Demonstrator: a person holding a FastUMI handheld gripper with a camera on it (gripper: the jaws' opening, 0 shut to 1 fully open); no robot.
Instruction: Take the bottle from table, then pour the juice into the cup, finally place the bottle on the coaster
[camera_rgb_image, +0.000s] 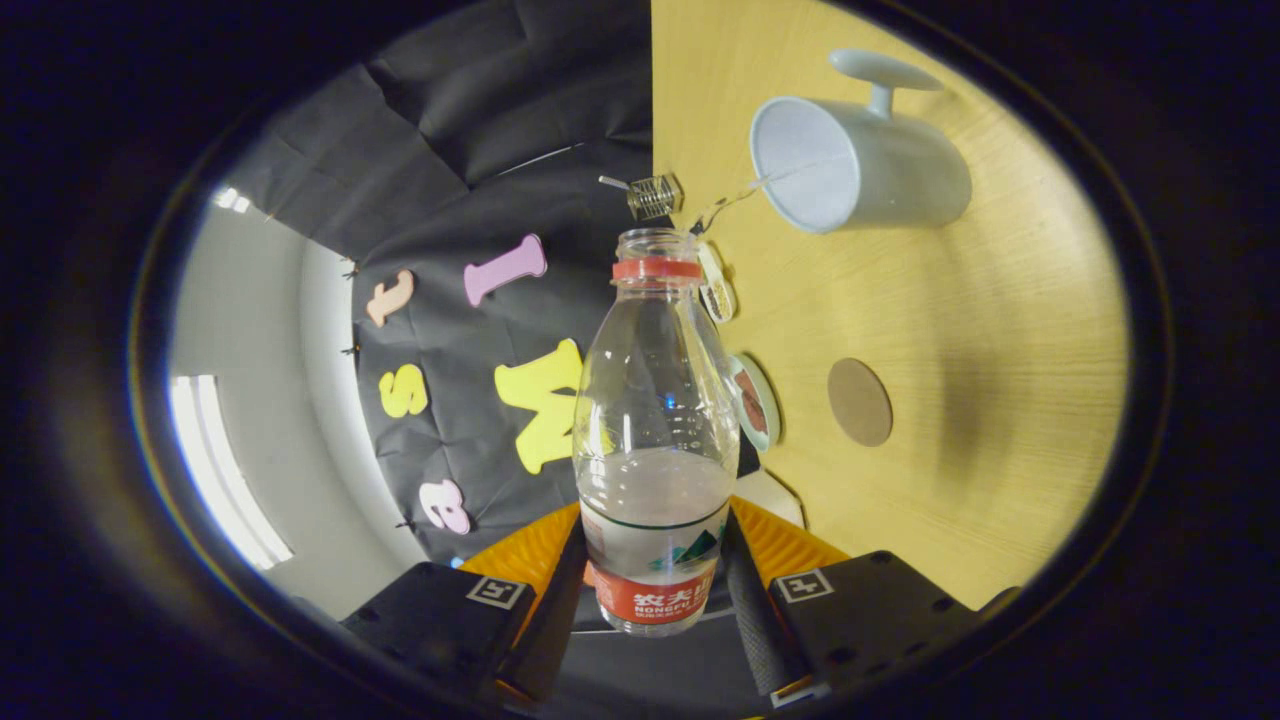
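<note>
A clear plastic bottle (655, 440) with no cap, a red neck ring and a red label is held between my gripper (655, 590) fingers, which press on its lower sides. It holds a little clear liquid in its lower part. The view is rolled sideways, so the wooden table (1000, 330) stands like a wall beside the bottle. A pale grey cup (855, 165) with a handle sits on that table, beyond the bottle's mouth and off to the table side. A round brown coaster (860, 402) lies on the table beside the bottle's middle.
Two small round tins (752, 402) rest at the table's edge close to the bottle's shoulder. A small wire spring-like object (654, 196) sits just beyond the bottle's mouth. The black booth cloth hangs on the other side.
</note>
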